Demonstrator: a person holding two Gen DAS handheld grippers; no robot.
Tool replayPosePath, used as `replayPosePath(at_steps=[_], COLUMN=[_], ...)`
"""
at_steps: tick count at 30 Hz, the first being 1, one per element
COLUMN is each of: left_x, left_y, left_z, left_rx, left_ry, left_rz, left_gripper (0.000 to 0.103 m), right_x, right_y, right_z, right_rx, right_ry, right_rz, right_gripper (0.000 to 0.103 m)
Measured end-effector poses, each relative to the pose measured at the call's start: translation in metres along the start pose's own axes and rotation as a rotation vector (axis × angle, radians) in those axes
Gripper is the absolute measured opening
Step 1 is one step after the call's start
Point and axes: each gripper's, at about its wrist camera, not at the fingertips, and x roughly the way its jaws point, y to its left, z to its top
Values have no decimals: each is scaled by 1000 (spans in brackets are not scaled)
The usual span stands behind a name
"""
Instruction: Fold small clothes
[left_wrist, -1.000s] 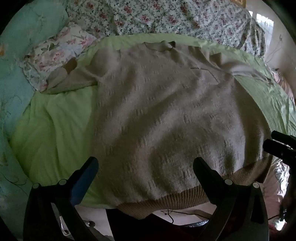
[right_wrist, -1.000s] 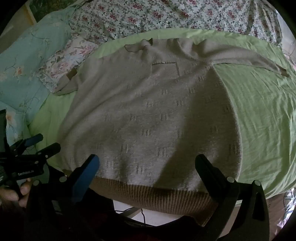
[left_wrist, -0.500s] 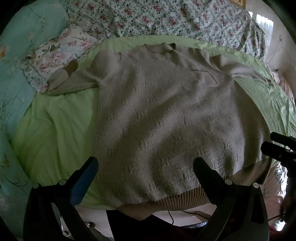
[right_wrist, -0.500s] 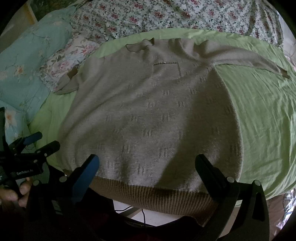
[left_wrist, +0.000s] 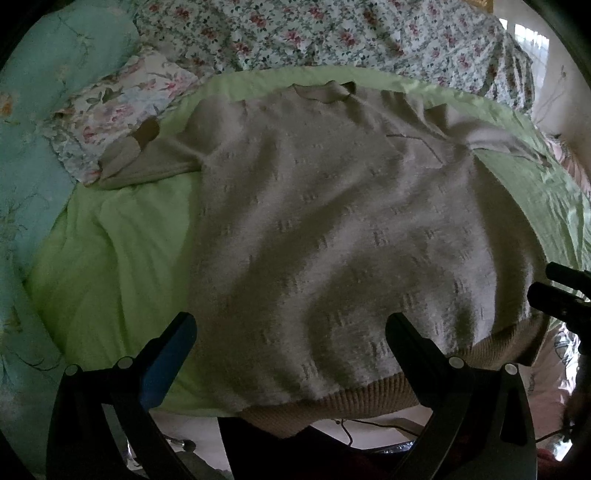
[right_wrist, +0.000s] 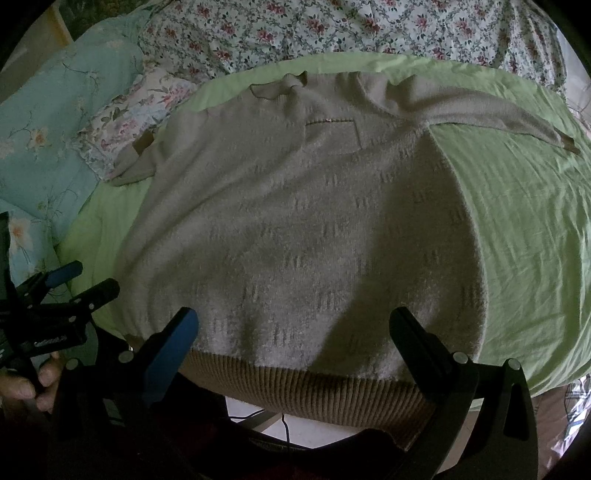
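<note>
A beige knit sweater (left_wrist: 332, 229) lies flat, front up, on a light green sheet (left_wrist: 110, 258); it also shows in the right wrist view (right_wrist: 314, 229). Its ribbed hem (right_wrist: 314, 391) hangs over the near bed edge. The left sleeve (left_wrist: 147, 162) reaches onto a pillow; the right sleeve (right_wrist: 480, 110) stretches out right. My left gripper (left_wrist: 291, 332) is open and empty above the hem's left part. My right gripper (right_wrist: 295, 328) is open and empty above the hem's middle. Each gripper shows at the edge of the other's view.
A floral pillow (left_wrist: 122, 107) and a teal quilt (left_wrist: 33, 147) lie at the left. A floral bedspread (right_wrist: 332, 29) covers the far side. Bare green sheet (right_wrist: 524, 229) lies right of the sweater. Floor and a cable (right_wrist: 284, 424) show below the bed edge.
Both views shift only slightly; the sweater sits a touch farther from the left gripper. Both grippers stay open and the sweater has not moved.
</note>
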Motion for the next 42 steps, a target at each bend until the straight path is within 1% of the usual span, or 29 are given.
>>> replayPosePath(at_steps=[2, 4, 7, 9, 11, 13, 14, 15, 16, 18, 28, 32, 35, 42], left_x=[0, -1, 0, -1, -2, -4, -5, -4, -4, -1, 1, 5, 8, 24], left_y=[0, 0, 0, 0, 0, 0, 0, 0, 0, 1, 4, 5, 5, 4], left_z=[0, -1, -1, -1, -1, -2, -2, -1, -1, 0, 6, 9, 10, 15], left_rx=[-2, 4, 0, 8, 12, 19, 18, 5, 3, -24, -36, -29, -39, -43], left_ry=[-9, -38, -28, -44, -65, -103, -104, -76, -73, -22, -33, -26, -22, 9], left_rz=[0, 9, 3, 15, 24, 40, 39, 19, 18, -24, -33, -18, -30, -26], left_gripper=[102, 102, 102, 102, 102, 102, 102, 102, 102, 102, 102, 102, 102, 102], right_x=[0, 0, 0, 1, 0, -1, -2, -2, -1, -1, -1, -1, 1, 9], right_y=[0, 0, -1, -2, -2, -2, -2, -2, -2, -2, -9, -14, -20, -38], right_z=[0, 0, 0, 0, 0, -1, -1, 0, 0, 1, 3, 5, 7, 12], right_rx=[0, -2, -2, -2, -6, -11, -15, -18, -11, -10, 8, 19, 21, 65], right_ry=[-3, -9, -11, -20, -54, -79, -95, -108, -68, -66, -57, -54, -52, -41], right_rz=[1, 1, 3, 5, 12, 14, 16, 16, 10, 11, 10, 9, -4, 9], right_gripper=[103, 103, 103, 103, 103, 103, 103, 103, 103, 103, 103, 103, 103, 103])
